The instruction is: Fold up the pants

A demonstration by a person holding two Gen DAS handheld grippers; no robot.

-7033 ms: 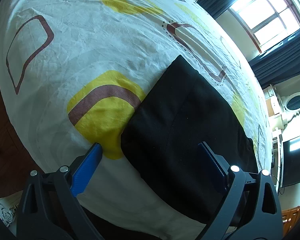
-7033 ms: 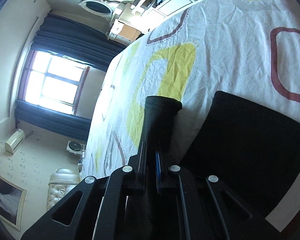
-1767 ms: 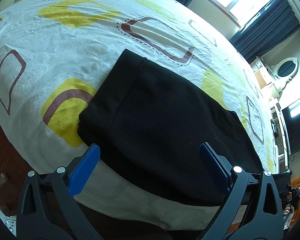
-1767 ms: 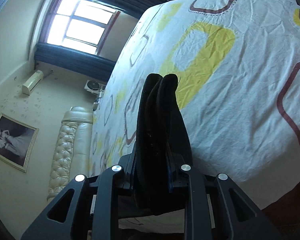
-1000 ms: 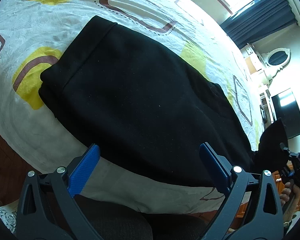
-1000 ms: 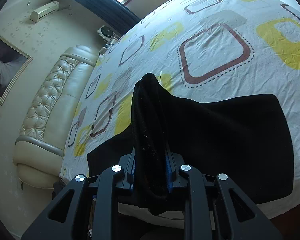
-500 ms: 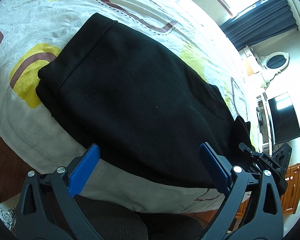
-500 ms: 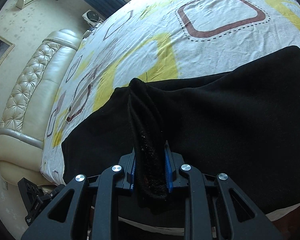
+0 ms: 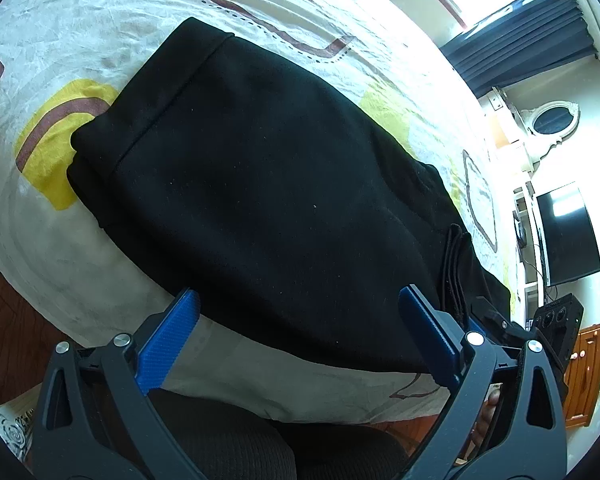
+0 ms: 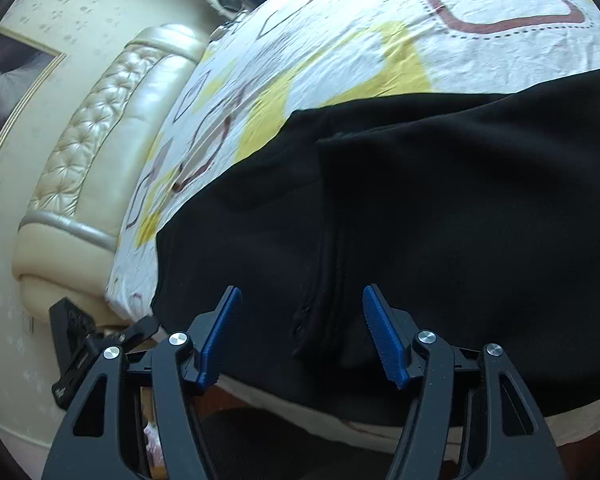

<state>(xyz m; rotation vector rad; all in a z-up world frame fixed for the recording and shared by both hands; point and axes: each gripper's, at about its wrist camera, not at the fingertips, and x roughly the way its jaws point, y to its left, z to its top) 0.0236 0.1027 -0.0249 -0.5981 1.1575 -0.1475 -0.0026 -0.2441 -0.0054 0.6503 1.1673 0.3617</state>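
- While both claws are empty, the black pants (image 9: 260, 184) lie folded flat on the bed sheet (image 9: 100, 32), near the front edge of the bed.
- The left claw (image 9: 300, 344) has its blue pads far apart. It hovers over the near edge of the pants and holds nothing.
- The right claw (image 10: 302, 336) has its pads apart too, with nothing between them. A thick folded end of the pants (image 10: 328, 280) sits right in front of it, between the two pads but not pinched.
- That end looks like a bump of a few layers, so I think the fold is laid down but not neat yet.
- To do this step well, I would make the layers line up. The bumpy end should lie flat on top of the rest, not stand up in a ridge.
- The wide waistband (image 9: 152, 108) is at the far left side. The edges there look fairly even, so leave that side alone.
- If the next fold needs a grip, each claw should grab all the layers at once, close to a corner, so none slip out.
- Lift both sides together and slowly. Black cloth is floppy and can sag in the middle.
- Watch the front edge of the bed, since the pants lie close to it and could slide off.
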